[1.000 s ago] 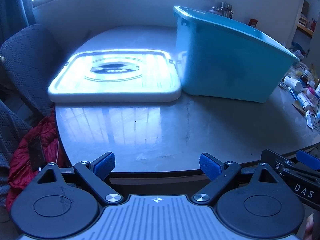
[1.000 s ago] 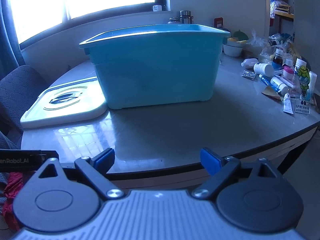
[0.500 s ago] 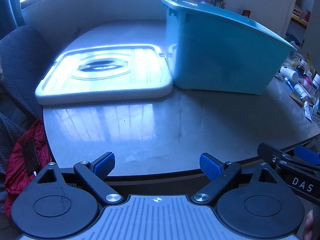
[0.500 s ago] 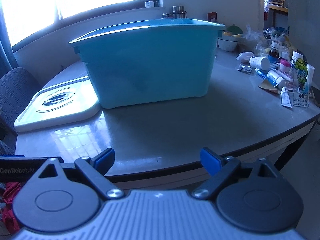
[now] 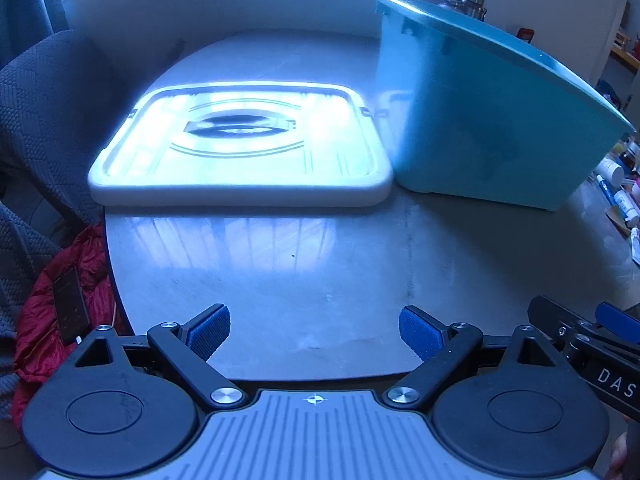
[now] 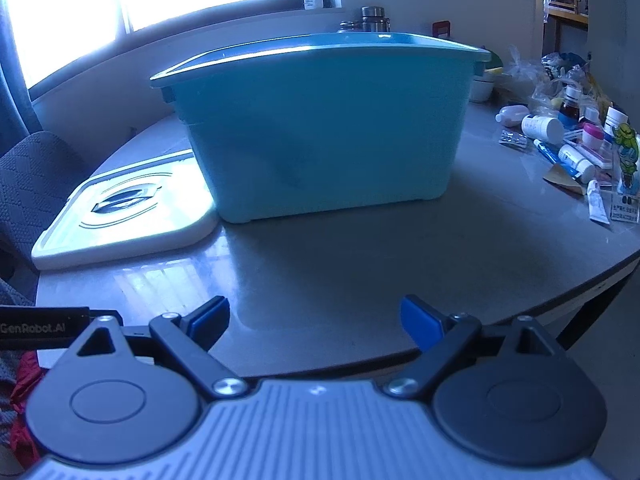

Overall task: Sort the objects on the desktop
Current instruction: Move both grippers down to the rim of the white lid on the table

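Observation:
A teal plastic bin [image 6: 320, 128] stands open on the round grey table [image 6: 360, 272]; it also shows in the left wrist view [image 5: 492, 120]. Its white lid [image 5: 240, 148] lies flat on the table left of the bin, seen also in the right wrist view [image 6: 120, 212]. Several small bottles, tubes and packets [image 6: 568, 152] lie scattered at the table's right side. My left gripper [image 5: 314, 332] is open and empty over the table's near edge. My right gripper [image 6: 314, 324] is open and empty over the near edge, in front of the bin.
A dark fabric chair [image 5: 44, 112] stands left of the table, with a red cloth and a black phone [image 5: 72, 304] on it. A metal flask [image 6: 374, 18] and a white bowl [image 6: 484, 84] stand behind the bin. Bags [image 6: 536, 76] lie at far right.
Both grippers have moved forward over the table edge, closer to the lid and the bin. Both stay open and empty.

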Tool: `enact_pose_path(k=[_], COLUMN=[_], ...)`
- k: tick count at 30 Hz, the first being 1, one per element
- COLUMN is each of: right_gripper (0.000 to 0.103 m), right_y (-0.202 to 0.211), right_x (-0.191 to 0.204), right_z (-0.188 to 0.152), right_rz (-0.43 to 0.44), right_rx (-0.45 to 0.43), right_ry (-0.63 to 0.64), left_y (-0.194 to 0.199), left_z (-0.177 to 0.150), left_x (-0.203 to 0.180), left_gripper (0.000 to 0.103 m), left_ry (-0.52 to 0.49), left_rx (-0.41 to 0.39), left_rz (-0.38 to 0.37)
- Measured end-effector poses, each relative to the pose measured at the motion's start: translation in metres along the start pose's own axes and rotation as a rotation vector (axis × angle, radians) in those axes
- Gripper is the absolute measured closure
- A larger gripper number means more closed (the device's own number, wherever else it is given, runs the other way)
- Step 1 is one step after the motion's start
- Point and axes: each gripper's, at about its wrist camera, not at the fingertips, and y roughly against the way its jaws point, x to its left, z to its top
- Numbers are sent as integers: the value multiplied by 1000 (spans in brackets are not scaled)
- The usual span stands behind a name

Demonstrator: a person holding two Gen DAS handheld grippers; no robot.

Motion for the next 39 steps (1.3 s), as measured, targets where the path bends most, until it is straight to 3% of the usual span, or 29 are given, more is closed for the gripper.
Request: enact_pose_path(k=[17,39], right_gripper=[10,10], right_y=[-31,-60], right_x=[52,146], right_z=[18,41], right_rz=[13,24], right_rx=[26,19], right_ry=[7,32], left_y=[-20,-39], left_z=[35,78], left_x=[55,164], left_gripper=[10,10], left_ry=[20,92], left_rx=[17,25], left_rz=[34,65])
